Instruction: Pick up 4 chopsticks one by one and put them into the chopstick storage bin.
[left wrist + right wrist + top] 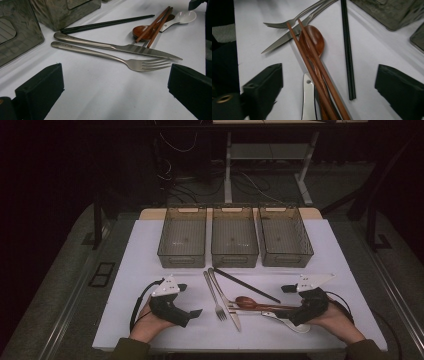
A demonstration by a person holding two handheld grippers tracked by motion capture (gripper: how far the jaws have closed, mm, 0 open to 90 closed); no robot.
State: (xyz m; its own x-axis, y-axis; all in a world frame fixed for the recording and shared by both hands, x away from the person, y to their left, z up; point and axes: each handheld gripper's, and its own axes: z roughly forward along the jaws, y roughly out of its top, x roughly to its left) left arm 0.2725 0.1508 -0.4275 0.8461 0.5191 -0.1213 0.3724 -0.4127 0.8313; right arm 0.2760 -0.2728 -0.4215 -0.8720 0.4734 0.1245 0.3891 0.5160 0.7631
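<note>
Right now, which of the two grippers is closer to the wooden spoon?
Right. The right gripper sits just beside the wooden spoon's handle end; the left gripper lies beyond the fork and knife.

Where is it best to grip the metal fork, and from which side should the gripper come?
Probably grip the fork mid-handle, from above, jaws across it. The knife lies close beside it, so a finger needs that narrow gap; the left gripper is nearer.

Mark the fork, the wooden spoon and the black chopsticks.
fork [140, 64]: left gripper view, base of the tines.
wooden spoon [312, 37]: right gripper view, the bowl.
black chopsticks [247, 285]: high view, middle of the pair.
</note>
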